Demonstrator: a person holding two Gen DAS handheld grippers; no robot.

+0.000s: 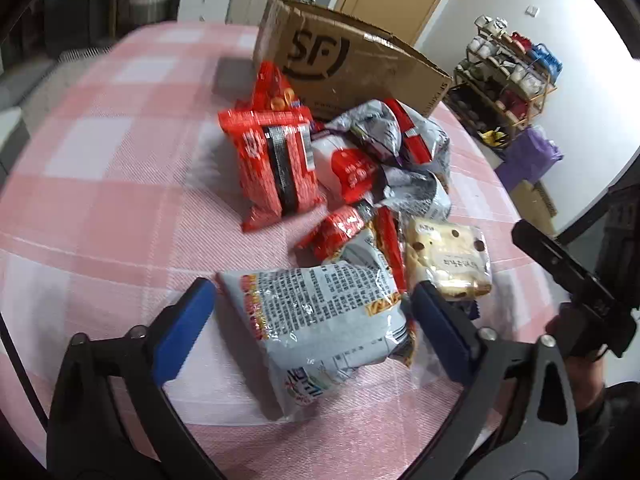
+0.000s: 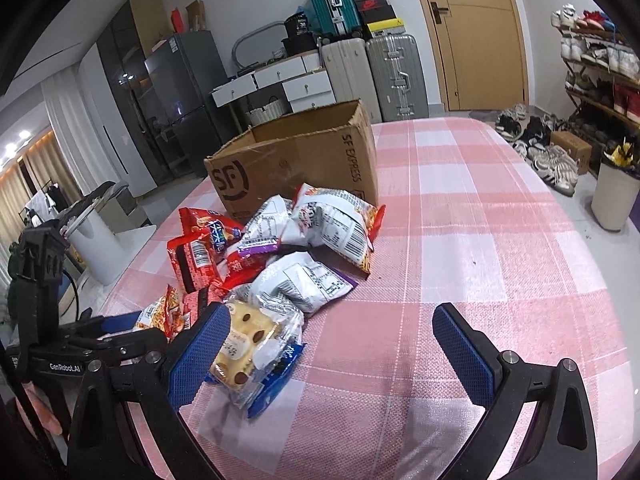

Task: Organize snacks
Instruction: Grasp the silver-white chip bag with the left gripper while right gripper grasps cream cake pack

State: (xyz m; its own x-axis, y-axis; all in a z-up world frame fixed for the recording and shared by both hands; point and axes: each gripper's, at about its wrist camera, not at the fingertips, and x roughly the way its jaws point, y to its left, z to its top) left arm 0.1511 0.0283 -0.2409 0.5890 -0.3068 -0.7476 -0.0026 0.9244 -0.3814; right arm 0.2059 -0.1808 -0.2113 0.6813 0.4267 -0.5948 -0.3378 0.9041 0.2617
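Note:
A pile of snack packets lies on the pink checked table [image 1: 100, 184] in front of an open SF cardboard box [image 1: 344, 64], also in the right wrist view [image 2: 296, 160]. My left gripper [image 1: 312, 312] is open, its blue fingers on either side of a silver chip bag [image 1: 320, 312], not closed on it. A red packet [image 1: 276, 160] stands behind. A clear packet of chocolate-chip cookies [image 1: 448, 264] lies to the right. My right gripper [image 2: 328, 344] is open and empty above bare cloth, its left finger beside the cookie packet [image 2: 248, 344].
The table [image 2: 480, 240] drops off at its far and right edges. Suitcases [image 2: 388, 72], a door and a shoe rack [image 2: 600, 64] stand beyond. A white bin [image 2: 612, 196] stands on the floor at the right.

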